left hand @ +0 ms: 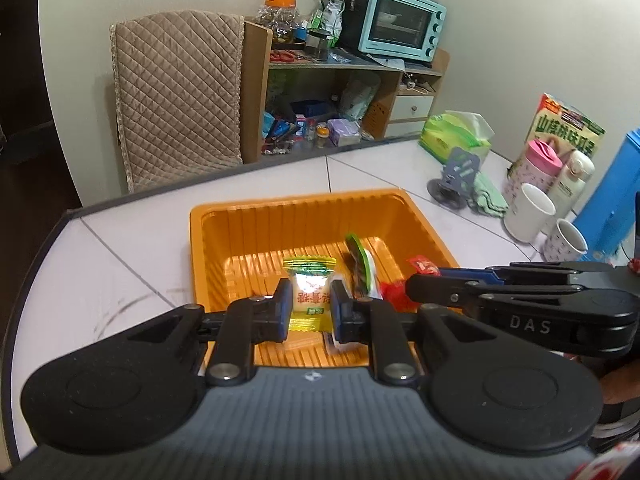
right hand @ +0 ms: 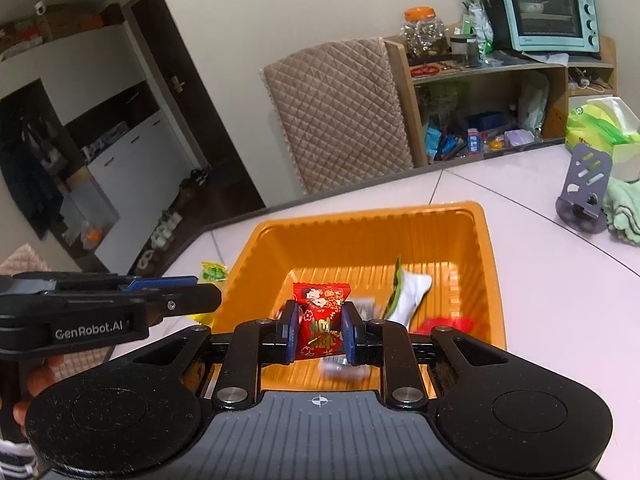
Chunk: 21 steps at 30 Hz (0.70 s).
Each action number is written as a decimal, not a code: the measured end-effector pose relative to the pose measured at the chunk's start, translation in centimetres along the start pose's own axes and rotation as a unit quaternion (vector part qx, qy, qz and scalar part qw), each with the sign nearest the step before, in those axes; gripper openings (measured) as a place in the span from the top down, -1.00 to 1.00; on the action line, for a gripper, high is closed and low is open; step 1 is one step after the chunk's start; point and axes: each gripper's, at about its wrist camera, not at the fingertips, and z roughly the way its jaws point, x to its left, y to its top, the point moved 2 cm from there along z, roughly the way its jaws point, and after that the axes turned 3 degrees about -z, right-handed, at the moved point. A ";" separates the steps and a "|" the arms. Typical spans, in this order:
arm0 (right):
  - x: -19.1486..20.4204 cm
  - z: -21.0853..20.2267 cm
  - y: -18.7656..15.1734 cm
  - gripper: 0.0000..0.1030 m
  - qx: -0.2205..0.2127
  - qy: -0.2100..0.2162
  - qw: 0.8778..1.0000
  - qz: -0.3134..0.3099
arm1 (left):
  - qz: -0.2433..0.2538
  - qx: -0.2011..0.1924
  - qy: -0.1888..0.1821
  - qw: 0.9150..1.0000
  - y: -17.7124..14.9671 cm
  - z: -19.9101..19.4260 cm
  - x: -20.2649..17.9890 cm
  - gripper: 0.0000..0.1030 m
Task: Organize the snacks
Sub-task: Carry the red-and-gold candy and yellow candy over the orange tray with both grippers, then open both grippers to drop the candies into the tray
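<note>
An orange plastic bin (left hand: pixel 240 220) (right hand: pixel 488 248) sits on the white table. My left gripper (left hand: pixel 310 304) is shut on a yellow-and-white snack packet (left hand: pixel 310 292), held over the bin's near part. My right gripper (right hand: pixel 319 330) is shut on a red snack packet (right hand: pixel 320 320), also over the bin; it enters the left wrist view from the right (left hand: pixel 416 280). Inside the bin lie a green-and-white packet (left hand: pixel 362 266) (right hand: pixel 408 292), a red packet (right hand: pixel 444 325) and a small pale wrapper (right hand: pixel 340 368).
Two white mugs (left hand: pixel 528 216), two bottles (left hand: pixel 536 168), a snack box (left hand: pixel 568 128), a blue container (left hand: pixel 612 196), a tissue pack (left hand: pixel 456 136), a grey phone stand (right hand: pixel 586 196) and a green cloth (right hand: pixel 624 208) stand at the right. A padded chair (left hand: pixel 176 96) stands behind the table.
</note>
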 end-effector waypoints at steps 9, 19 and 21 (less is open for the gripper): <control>-1.5 3.8 2.3 0.56 0.002 -0.004 1.000 0.017 | -0.005 0.011 0.000 1.000 2.3 3.9 0.7 0.66; -3.4 6.9 3.0 0.55 0.013 -0.011 0.999 0.042 | -0.012 0.030 0.002 0.999 3.8 7.9 1.9 0.66; -3.6 7.1 3.0 0.56 0.014 -0.011 0.999 0.044 | -0.011 0.034 0.003 0.999 3.9 8.5 1.9 0.66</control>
